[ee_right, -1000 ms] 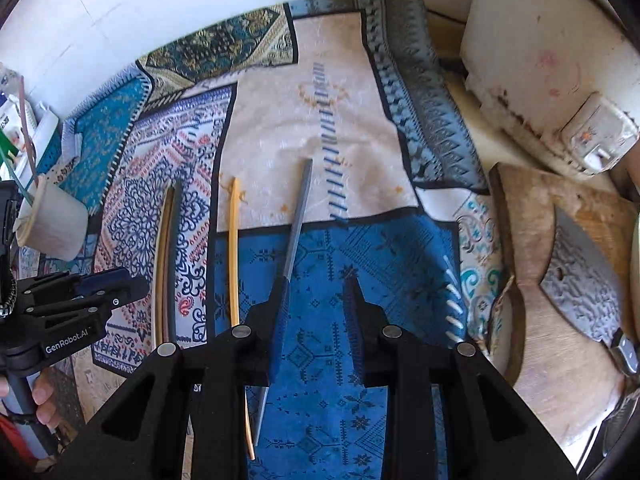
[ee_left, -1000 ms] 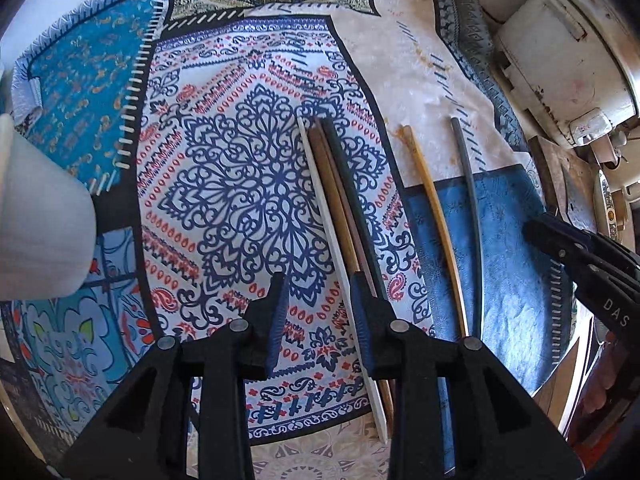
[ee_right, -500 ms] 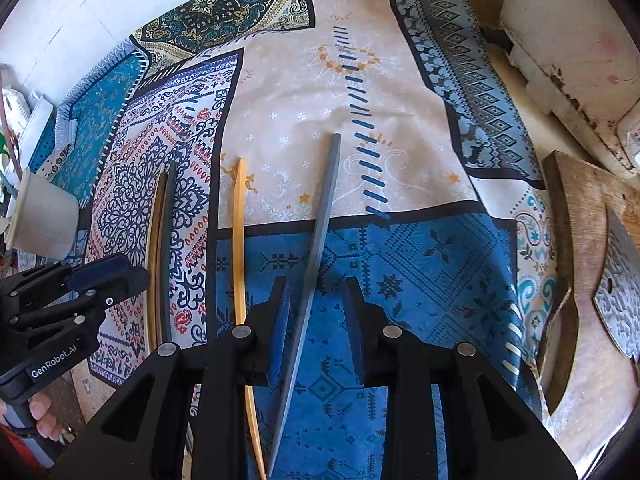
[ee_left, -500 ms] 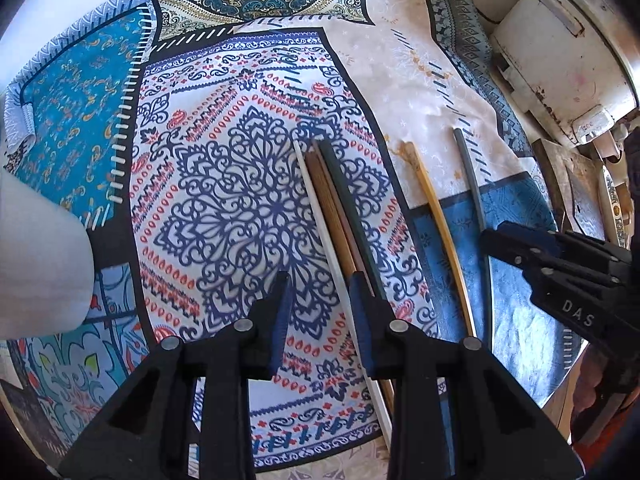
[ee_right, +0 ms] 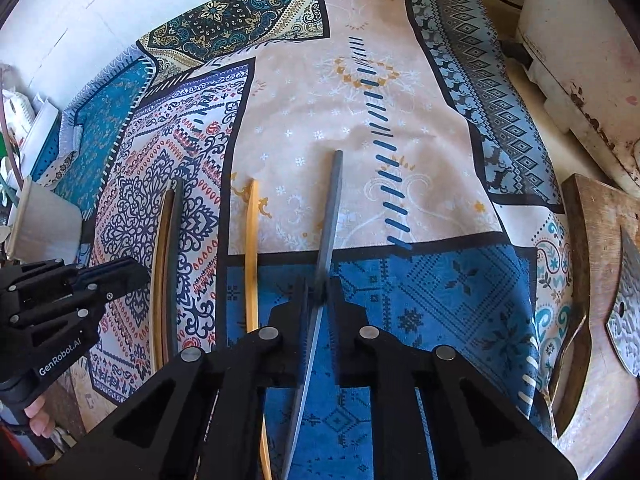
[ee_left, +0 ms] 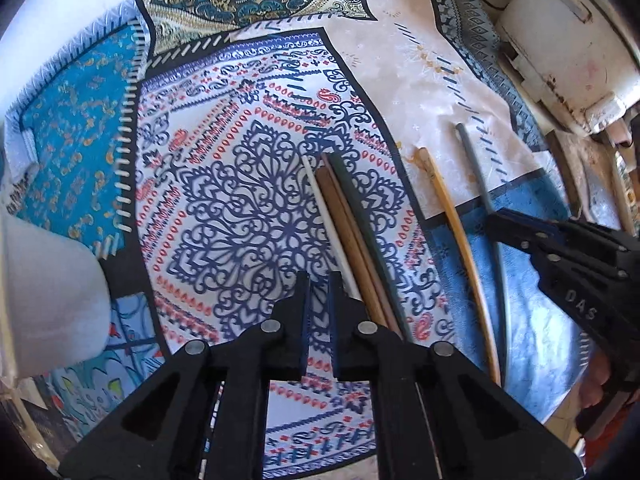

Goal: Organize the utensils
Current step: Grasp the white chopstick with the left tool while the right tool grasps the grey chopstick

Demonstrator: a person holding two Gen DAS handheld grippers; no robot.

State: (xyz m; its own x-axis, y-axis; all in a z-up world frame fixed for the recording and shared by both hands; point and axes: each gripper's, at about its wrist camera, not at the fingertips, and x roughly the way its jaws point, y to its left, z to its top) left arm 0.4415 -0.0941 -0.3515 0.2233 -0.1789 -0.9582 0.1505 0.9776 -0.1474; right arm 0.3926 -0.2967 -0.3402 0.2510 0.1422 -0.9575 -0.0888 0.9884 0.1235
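Several chopsticks lie on the patterned cloth (ee_right: 400, 120). My right gripper (ee_right: 319, 284) is shut on the grey chopstick (ee_right: 332, 208), whose pads pinch it partway along its length. A yellow chopstick (ee_right: 251, 240) lies just left of it. My left gripper (ee_left: 319, 280) hangs over a bundle: a white chopstick (ee_left: 324, 208), brown ones (ee_left: 340, 224) and a dark one (ee_left: 360, 216). Its jaws are closing and stand almost together. Only cloth shows in the slit, and the white chopstick runs under its right finger. The right gripper (ee_left: 496, 220) shows at the right edge of the left wrist view.
A white cup (ee_right: 44, 224) stands at the cloth's left edge, close to the left gripper (ee_right: 120, 276). On the right, a wooden cutting board (ee_right: 592, 240) carries a cleaver (ee_right: 624, 320). A worn white appliance (ee_left: 560, 40) stands at the back right. A hand holds each gripper.
Both pairs of jaws have closed. The right gripper came down over the grey chopstick and took hold of it. The left gripper stayed over the bundle.
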